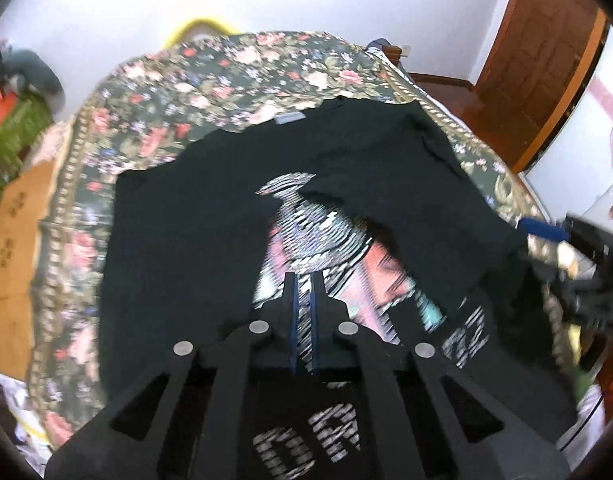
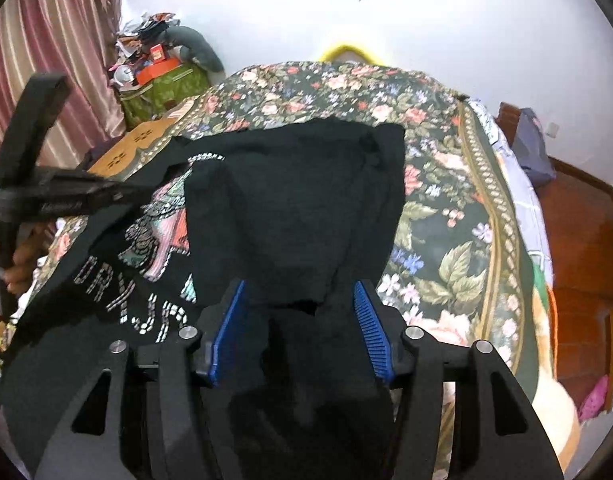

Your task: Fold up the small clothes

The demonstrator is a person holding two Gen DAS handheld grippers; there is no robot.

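A black T-shirt (image 1: 178, 232) with a silver and pink print lies on the floral bedspread (image 1: 210, 76). Its right side is folded over the print. My left gripper (image 1: 302, 280) hovers over the print with its blue pads almost together and nothing between them. In the right wrist view the shirt (image 2: 290, 200) fills the middle, and my right gripper (image 2: 300, 284) is open with the folded black cloth lying between and under its blue pads. The left gripper's body shows at that view's left edge (image 2: 66, 196).
The bed's edge falls off to a red-brown floor (image 2: 578, 232) on the right. A cardboard box (image 1: 14, 240) and a cluttered green box (image 2: 162, 88) stand at the bed's left side. A wooden door (image 1: 546, 60) is at the far right.
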